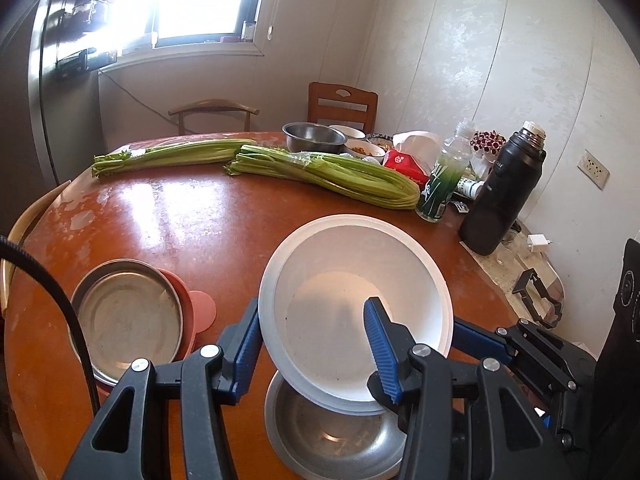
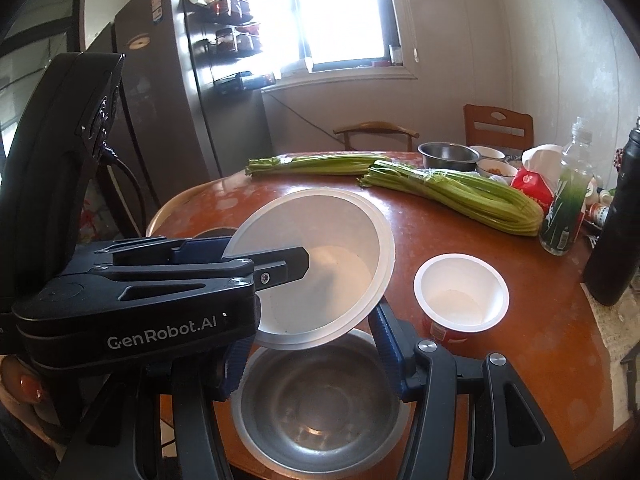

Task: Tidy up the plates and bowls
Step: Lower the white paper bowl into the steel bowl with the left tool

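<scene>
Left gripper (image 1: pixel 312 340), marked "GenRobot.AI", and right gripper (image 2: pixel 310 354) each pinch the white bowl's (image 1: pixel 344 280) rim above a steel bowl (image 2: pixel 320 408).

Two bundles of celery lie on the round wooden table (image 1: pixel 180 216): one toward the far edge (image 1: pixel 168 157), one nearer the middle (image 1: pixel 336 176). Metal ware counts four: a steel bowl (image 1: pixel 332 436) low under the raised dish, a flat steel plate (image 1: pixel 126 318) at the left, a deep steel bowl (image 1: pixel 314 136) at the far side, and no more. One large white bowl (image 1: pixel 352 304) is held up off the table, one pink dish (image 1: pixel 192 304) sits under the steel plate, and one small white paper cup (image 2: pixel 460 294) stands alone. Three small food bowls (image 1: pixel 362 148) cluster at the back. There are one black flask (image 1: pixel 504 196), one clear plastic bottle (image 1: pixel 444 176), one red tissue pack (image 1: pixel 406 164), two chairs (image 1: pixel 342 106) and one refrigerator (image 2: pixel 160 96).
</scene>
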{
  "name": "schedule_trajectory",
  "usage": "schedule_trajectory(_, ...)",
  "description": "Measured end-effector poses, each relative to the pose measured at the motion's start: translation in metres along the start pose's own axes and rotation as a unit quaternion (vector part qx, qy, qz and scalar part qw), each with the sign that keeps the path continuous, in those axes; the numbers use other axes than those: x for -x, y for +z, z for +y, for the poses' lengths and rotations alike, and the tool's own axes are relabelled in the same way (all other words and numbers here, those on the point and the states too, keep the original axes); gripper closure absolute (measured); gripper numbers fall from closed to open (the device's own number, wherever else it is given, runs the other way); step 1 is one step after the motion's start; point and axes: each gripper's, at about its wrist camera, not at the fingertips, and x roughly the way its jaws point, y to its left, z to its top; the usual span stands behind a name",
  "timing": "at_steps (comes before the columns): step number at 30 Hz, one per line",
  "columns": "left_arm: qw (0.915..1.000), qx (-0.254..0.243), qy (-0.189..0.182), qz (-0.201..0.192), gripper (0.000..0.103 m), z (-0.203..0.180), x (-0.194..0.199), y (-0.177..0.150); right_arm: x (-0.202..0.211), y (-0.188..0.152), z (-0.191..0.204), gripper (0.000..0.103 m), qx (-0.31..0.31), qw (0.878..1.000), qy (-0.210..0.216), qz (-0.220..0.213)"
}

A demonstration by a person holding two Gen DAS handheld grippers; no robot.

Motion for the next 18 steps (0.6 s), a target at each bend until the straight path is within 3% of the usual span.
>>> schedule_trajectory(18, 0.9998, 0.008, -0.010, 0.012, 0.053, -0.015, 0.010, -0.045, 0.021, -0.041, 0.003, 0.045, 0.004, 1.000, 0.009, 0.026)
